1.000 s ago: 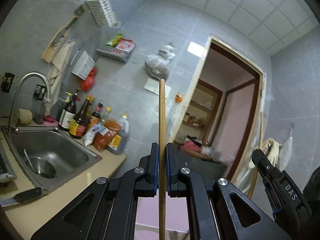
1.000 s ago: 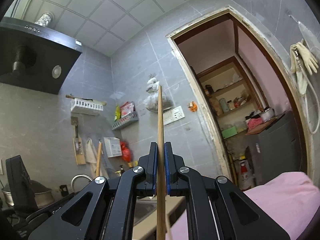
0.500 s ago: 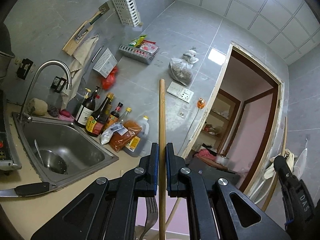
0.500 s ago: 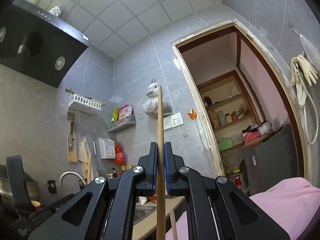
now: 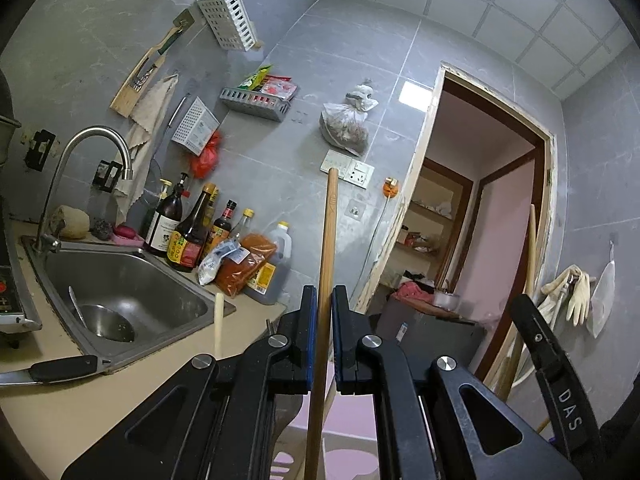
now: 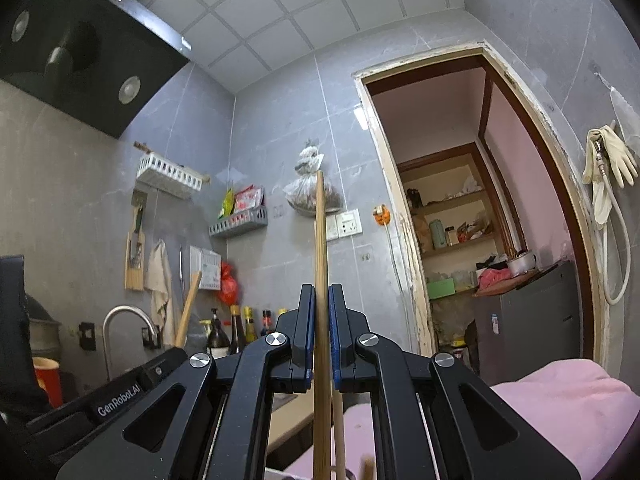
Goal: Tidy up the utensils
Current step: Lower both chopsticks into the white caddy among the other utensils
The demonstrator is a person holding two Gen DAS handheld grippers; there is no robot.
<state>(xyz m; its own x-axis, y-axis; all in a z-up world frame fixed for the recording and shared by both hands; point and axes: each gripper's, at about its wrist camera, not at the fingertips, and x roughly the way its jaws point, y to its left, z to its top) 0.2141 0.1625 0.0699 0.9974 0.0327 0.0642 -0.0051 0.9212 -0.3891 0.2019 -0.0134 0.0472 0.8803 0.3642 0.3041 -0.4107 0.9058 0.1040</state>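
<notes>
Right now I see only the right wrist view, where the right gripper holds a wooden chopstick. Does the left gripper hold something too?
Observer: Yes. In the left wrist view the left gripper is shut on a second wooden chopstick, which stands upright between its jaws.
Operator: Is something in the sink? I see only the faucet.
Observer: A steel bowl lies in the sink.
Operator: And the counter in front of it?
Observer: A black-handled knife lies on the counter, along the sink's front edge.
</notes>
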